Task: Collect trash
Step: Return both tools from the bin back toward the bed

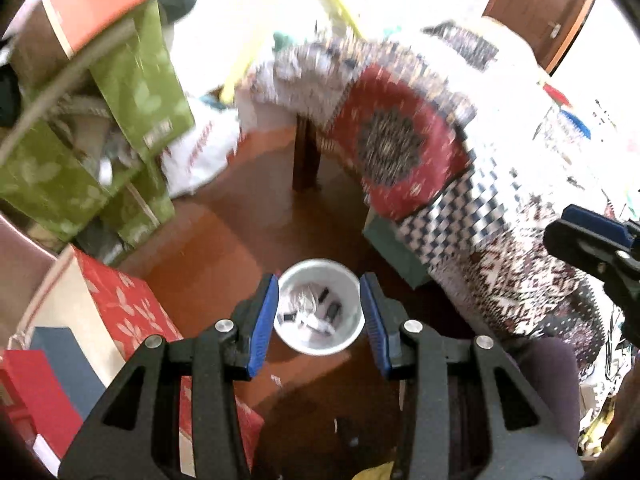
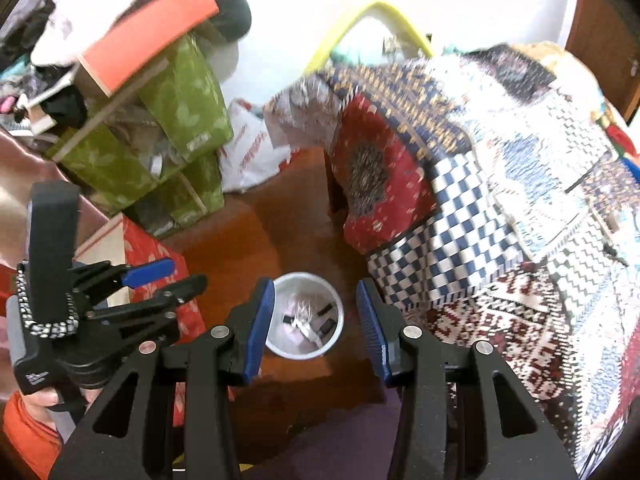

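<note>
Left wrist view: the left tool (image 1: 320,316) points down at the wooden floor (image 1: 224,240), pads parted, nothing between them.
Bin: a white trash bin (image 1: 320,276) stands on the floor at 12 o'clock of the pads, seen through their gap, with crumpled scraps (image 1: 306,300) inside.
Writing: the label on the green box (image 1: 140,80) at 10 o'clock and the red print on the white plastic bag (image 1: 200,152) are too blurred to read.
Only here: small bits of litter (image 1: 276,380) lie on the floor at 6 o'clock of the bin; the right tool (image 1: 592,240) shows at 3 o'clock.
Right wrist view: the right tool (image 2: 316,320) also points down at the bin (image 2: 308,280), partly open and empty.
Only here: the left tool (image 2: 168,276) at 9 o'clock, a hand (image 2: 44,398) with an orange sleeve (image 2: 28,432) gripping its handle.
Bed: a patchwork quilt (image 2: 500,200) hangs at 2 o'clock, beside the bin.
</note>
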`<state>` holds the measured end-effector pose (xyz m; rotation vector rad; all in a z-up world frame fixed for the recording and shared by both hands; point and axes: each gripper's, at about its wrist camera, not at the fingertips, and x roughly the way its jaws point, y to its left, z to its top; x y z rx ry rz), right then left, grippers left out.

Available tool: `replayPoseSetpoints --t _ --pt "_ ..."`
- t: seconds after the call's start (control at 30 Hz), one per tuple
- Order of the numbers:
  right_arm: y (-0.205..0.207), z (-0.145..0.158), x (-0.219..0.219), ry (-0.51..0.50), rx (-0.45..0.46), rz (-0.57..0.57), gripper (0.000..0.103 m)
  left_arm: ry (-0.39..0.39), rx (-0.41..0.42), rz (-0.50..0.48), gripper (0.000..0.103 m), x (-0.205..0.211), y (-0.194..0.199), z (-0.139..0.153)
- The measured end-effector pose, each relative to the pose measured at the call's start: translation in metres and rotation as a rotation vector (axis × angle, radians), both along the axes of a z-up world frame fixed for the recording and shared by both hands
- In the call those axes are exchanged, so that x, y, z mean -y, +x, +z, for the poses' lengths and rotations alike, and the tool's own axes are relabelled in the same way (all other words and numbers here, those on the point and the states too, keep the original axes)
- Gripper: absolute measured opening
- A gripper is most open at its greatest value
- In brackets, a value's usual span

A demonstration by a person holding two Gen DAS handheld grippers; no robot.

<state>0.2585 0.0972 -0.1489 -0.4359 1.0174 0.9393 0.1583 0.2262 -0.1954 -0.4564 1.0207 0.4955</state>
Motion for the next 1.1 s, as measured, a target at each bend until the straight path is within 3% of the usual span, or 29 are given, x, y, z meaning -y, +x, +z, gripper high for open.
replayPoseSetpoints --t 0.3,0.47,0.67,0.87,1.1 --pt "0.000 0.064 0.067 0.140 0.112 -0.107 0.039 0.138 0.182 -0.053 0.042 0.055 0.000 0.085" --pt "0.011 0.087 0.108 0.183 0.174 -0.206 0.039 0.150 0.260 -0.125 0.043 0.089 0.019 0.111" --pt "0.031 0.105 0.168 0.213 0.247 -0.364 0.040 0.134 0.312 -0.229 0.043 0.129 0.062 0.128" --pt "0.062 0.111 0.231 0.212 0.294 -0.536 0.050 0.135 0.336 -0.359 0.043 0.178 0.123 0.136" --pt "0.111 0.102 0.287 0.174 0.304 -0.689 0.061 0.102 0.329 -0.478 0.058 0.230 0.196 0.128"
